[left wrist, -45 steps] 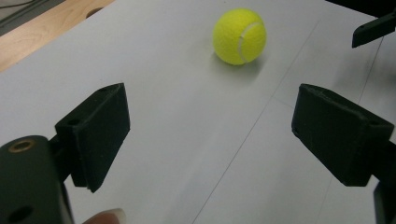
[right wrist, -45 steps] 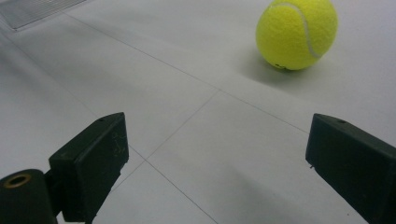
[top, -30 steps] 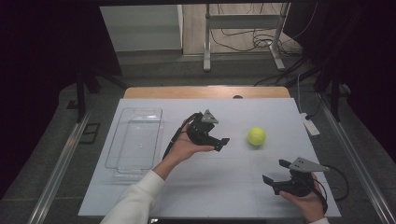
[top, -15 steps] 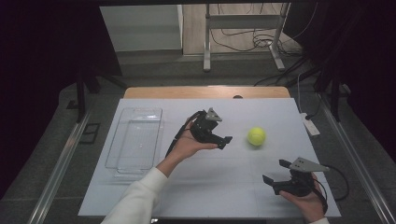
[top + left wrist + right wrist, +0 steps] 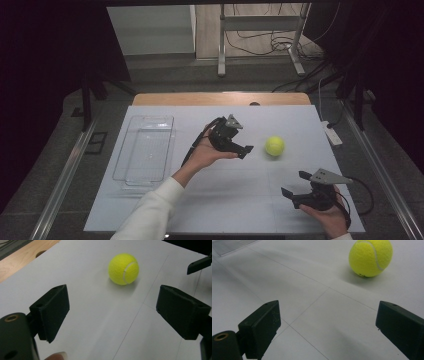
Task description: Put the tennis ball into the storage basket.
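Observation:
A yellow tennis ball (image 5: 275, 146) rests on the white table top (image 5: 235, 200), right of centre. My left gripper (image 5: 244, 144) hovers just left of it, jaws open and pointed at the ball, nothing between them. In the left gripper view the ball (image 5: 123, 269) lies ahead of the open left gripper (image 5: 112, 312), a little way off. My right gripper (image 5: 295, 184) sits low near the front right edge, open and empty. In the right gripper view the ball (image 5: 370, 257) shows at the upper right, well beyond the right gripper (image 5: 328, 327).
A clear plastic tray (image 5: 146, 150) lies on the left side of the table. A wooden strip (image 5: 220, 98) runs along the far edge. A white power strip (image 5: 331, 133) lies off the right edge. Metal stand legs and cables sit on the floor behind.
The left gripper has edged a little to the right, closer to the ball. The right gripper and the ball have stayed where they were.

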